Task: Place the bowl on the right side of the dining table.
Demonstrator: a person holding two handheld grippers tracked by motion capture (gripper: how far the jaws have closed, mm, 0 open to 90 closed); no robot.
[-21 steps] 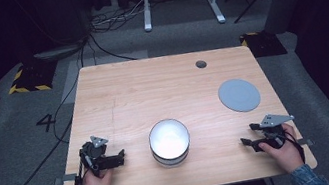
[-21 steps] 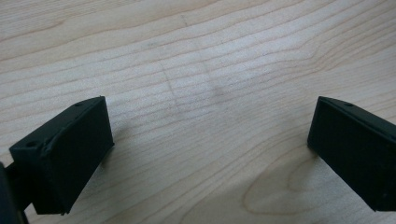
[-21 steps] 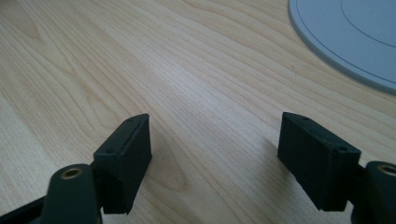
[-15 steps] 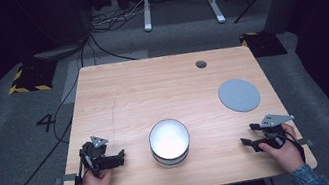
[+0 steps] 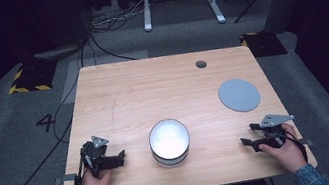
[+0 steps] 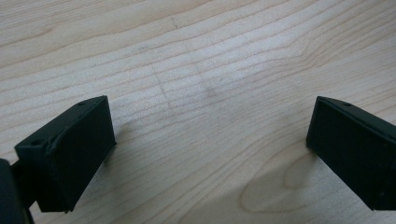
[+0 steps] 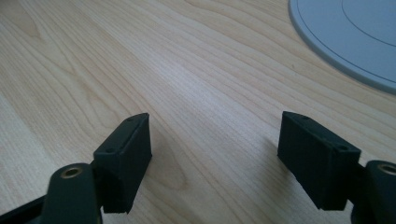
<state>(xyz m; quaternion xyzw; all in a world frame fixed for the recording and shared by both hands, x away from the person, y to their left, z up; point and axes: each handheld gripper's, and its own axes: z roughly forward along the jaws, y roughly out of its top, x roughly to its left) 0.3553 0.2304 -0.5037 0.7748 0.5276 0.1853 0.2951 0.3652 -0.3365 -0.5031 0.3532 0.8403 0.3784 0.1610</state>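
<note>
Change: nothing has shifted since a moment ago; both hands rest at the near edge, so I'd judge the work has not begun.
Left gripper: the black two-jaw left gripper (image 5: 121, 156), with a grey three-cornered plate on top, has jaws spread wide over bare wood, holding nothing.
Table: pale wooden table (image 5: 152, 94), smooth, fine-grained.
Bowl: the round white bowl with dark band (image 5: 169, 141) stands between the grippers, apart from both.
Right gripper: the black right gripper (image 5: 245, 143) is wide apart and empty too.
Lid: the flat grey round disc (image 5: 239, 94) lies beyond it, matte, with faint rings.

Number "4" (image 5: 48, 122) — on grey floor (image 5: 19, 147)
</note>
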